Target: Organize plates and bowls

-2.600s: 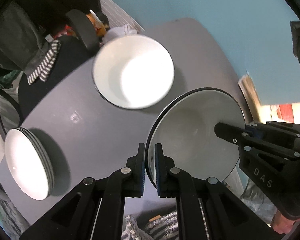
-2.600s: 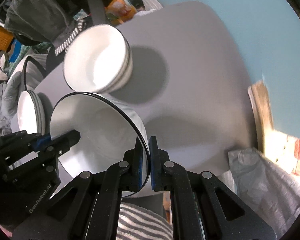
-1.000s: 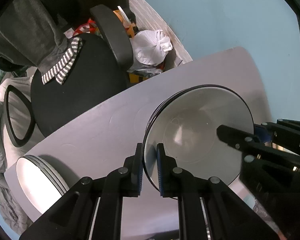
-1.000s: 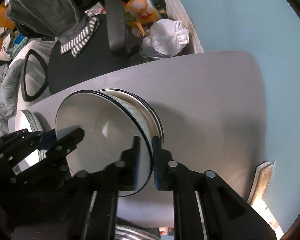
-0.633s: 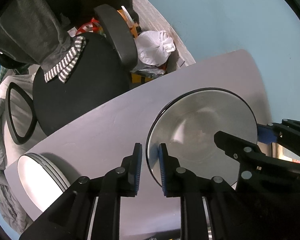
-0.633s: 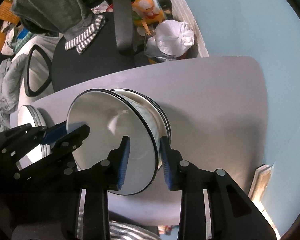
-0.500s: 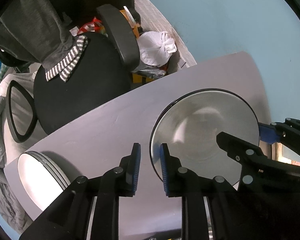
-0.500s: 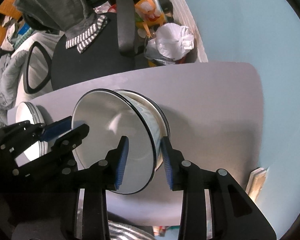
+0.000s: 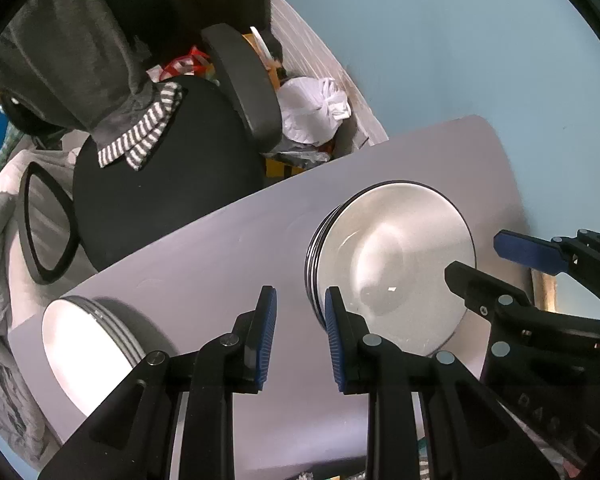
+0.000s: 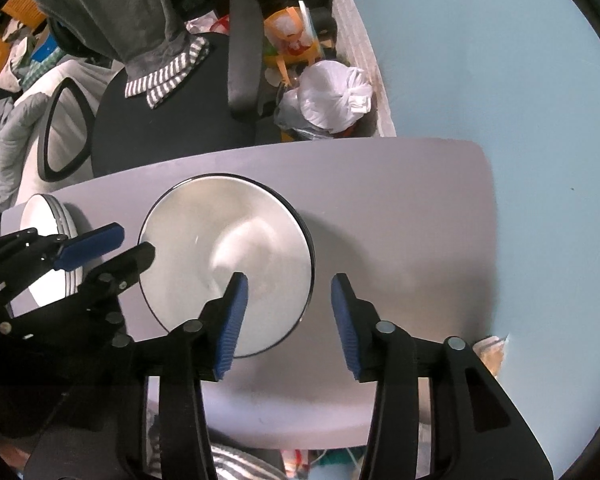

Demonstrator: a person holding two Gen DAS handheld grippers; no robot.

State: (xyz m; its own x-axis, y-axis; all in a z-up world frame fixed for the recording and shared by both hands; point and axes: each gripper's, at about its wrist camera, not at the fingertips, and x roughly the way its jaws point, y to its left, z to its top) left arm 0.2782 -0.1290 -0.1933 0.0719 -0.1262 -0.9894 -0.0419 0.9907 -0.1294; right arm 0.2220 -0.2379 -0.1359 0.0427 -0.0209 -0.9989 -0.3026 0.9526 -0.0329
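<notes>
Left wrist view: the left tool (image 9: 300,316) points down at the grey worktop (image 9: 219,248), its blue-padded jaws apart after just easing open, with nothing clamped between them. The right-hand pad (image 9: 334,344) stands just at the rim of the stack of bowls (image 9: 392,264); whether it touches the rim I cannot tell. That stack sits at about 2 o'clock from the tool, white with black rims, several rims showing at its left edge, though the exact count is unclear. One stack of white plates (image 9: 87,352) lies at 9 o'clock near the worktop's edge, again several rims, not countable. The right tool (image 9: 480,256) enters at 3 o'clock, jaws apart over the far rim of the bowls. One black office chair (image 9: 159,184) stands beyond the worktop at 11 o'clock.

Right wrist view: the right tool (image 10: 287,316) hangs above the worktop (image 10: 400,216), jaws well apart after just opening, empty; the bowl rim is seen between them below. The bowls (image 10: 219,248) lie at 11 o'clock from it. The left tool (image 10: 107,252) reaches in at 9 o'clock, parted, beside the bowls' left edge. The plates (image 10: 47,232) sit farther at 9 o'clock. One white tied bag (image 10: 332,100) lies on the floor at 12 o'clock.
</notes>
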